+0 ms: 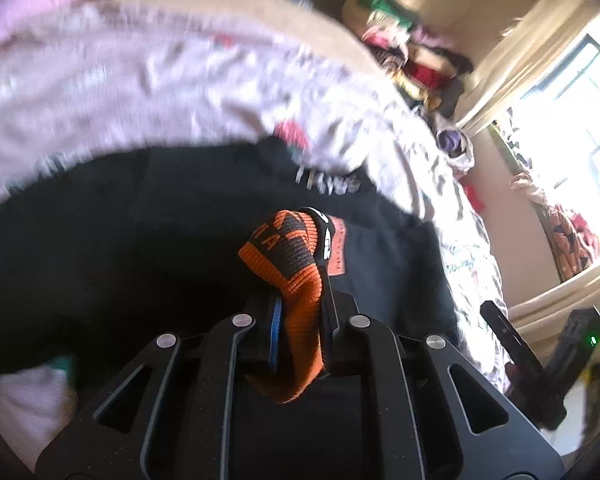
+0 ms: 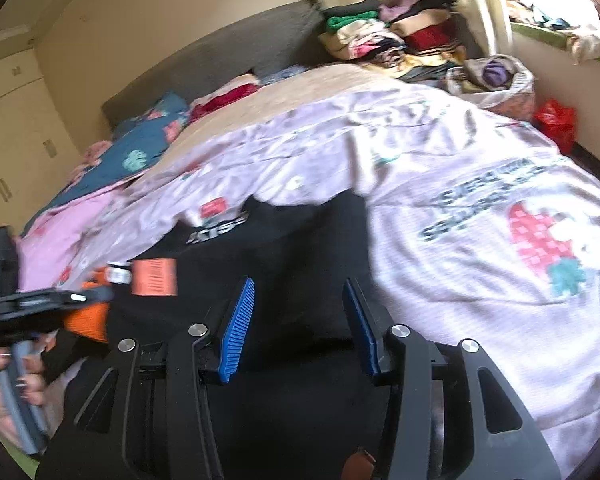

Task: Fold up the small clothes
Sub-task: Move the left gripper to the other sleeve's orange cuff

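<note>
My left gripper is shut on the orange and black ribbed waistband of a black garment that lies on the bed. The garment has an orange tag and white lettering. In the right wrist view the black garment lies under my right gripper, which is open and empty just above the cloth. The left gripper shows there at the far left with the orange band and the orange tag beside it.
A pale pink printed bed cover fills the bed. Blue and pink pillows lie by the grey headboard. Stacked clothes, a full bag and a red bag stand at the far right near the window.
</note>
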A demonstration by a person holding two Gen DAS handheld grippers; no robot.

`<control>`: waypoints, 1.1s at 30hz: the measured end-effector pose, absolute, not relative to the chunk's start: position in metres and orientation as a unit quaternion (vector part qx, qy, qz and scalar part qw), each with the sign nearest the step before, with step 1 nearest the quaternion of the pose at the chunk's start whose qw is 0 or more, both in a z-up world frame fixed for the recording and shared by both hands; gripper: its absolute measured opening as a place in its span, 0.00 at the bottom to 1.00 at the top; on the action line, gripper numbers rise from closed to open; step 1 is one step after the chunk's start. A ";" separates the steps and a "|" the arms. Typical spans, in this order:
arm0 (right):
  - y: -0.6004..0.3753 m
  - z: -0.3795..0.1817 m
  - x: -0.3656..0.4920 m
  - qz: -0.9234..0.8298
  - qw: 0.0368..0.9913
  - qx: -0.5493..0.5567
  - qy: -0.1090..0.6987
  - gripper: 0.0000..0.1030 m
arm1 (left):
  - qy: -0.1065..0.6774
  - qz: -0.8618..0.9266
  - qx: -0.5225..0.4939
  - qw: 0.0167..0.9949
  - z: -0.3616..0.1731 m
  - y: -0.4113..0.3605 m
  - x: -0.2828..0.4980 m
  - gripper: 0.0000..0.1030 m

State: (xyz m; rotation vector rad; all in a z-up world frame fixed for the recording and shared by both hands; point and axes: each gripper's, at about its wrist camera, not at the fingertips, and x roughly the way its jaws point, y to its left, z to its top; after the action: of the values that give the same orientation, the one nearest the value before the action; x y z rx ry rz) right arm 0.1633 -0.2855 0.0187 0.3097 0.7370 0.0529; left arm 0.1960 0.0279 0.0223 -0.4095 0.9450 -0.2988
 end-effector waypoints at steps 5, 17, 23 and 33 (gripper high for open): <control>-0.290 0.017 0.169 0.010 0.920 0.140 0.365 0.44 | 0.456 -0.124 -0.158 0.867 0.022 0.032 0.189 0.07; -0.232 -0.008 0.204 0.039 0.904 0.042 0.423 0.46 | 0.466 -0.034 -0.093 0.879 0.009 0.040 0.183 0.24; -0.225 -0.036 0.211 0.031 0.881 0.028 0.471 0.48 | 0.521 -0.021 -0.076 0.850 -0.037 0.037 0.188 0.34; -0.218 -0.027 0.193 0.045 0.891 0.031 0.450 0.67 | 0.496 -0.029 -0.102 0.862 -0.024 0.050 0.168 0.47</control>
State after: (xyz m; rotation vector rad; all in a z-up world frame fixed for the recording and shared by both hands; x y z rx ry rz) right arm 0.1935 -0.2182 -0.0268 0.0650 0.9346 0.0930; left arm 0.1676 0.0499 -0.0243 -0.2141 1.0415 -0.0607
